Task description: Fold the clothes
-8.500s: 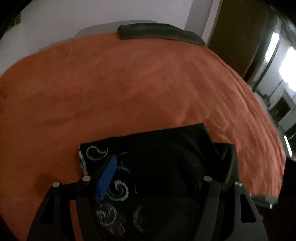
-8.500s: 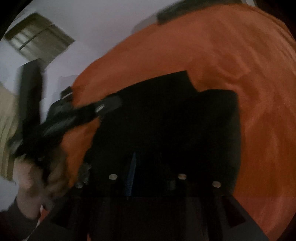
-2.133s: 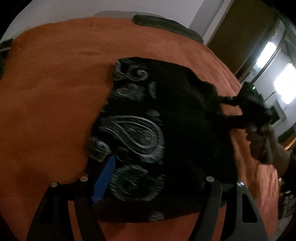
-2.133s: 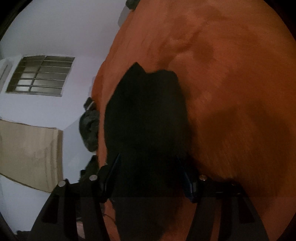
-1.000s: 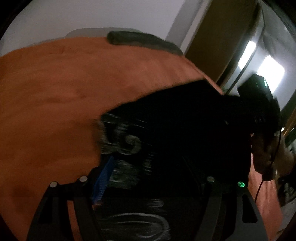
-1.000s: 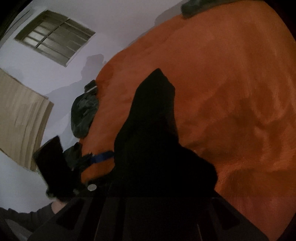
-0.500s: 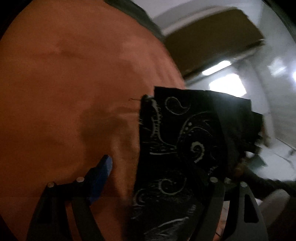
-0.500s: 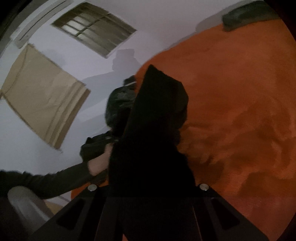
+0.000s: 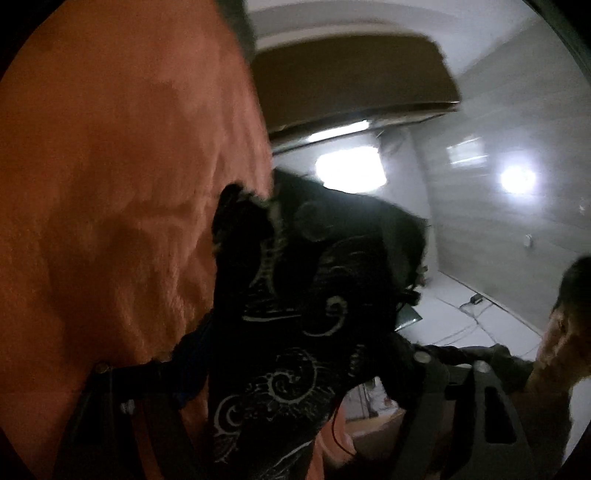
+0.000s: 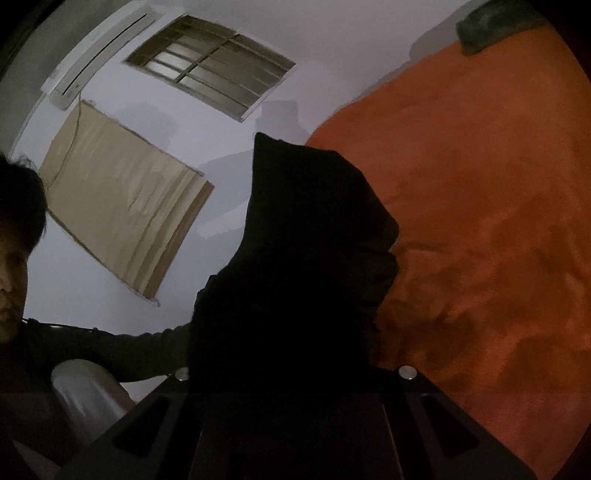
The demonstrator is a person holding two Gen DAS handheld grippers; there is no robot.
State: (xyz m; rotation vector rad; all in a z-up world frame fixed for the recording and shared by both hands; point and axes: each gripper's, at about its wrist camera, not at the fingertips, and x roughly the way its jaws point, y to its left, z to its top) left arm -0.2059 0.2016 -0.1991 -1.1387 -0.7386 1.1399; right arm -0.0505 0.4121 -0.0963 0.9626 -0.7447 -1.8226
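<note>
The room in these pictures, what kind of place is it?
Probably a bedroom at home: a wide orange blanket spread like a bed cover, a barred window with a wall air conditioner beside it, and a dark pillow-like bundle at the far edge.

Black garment (image 9: 295,314) now apparently off bedspread (image 9: 110,184)

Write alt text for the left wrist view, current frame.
A black cloth with pale paisley swirls hangs bunched in front of the left tongs, covering the gap between their fingers. An orange bedspread fills the left half of the blurred view; on the right are a grey wall, two bright lights and a dark sleeve.
</note>
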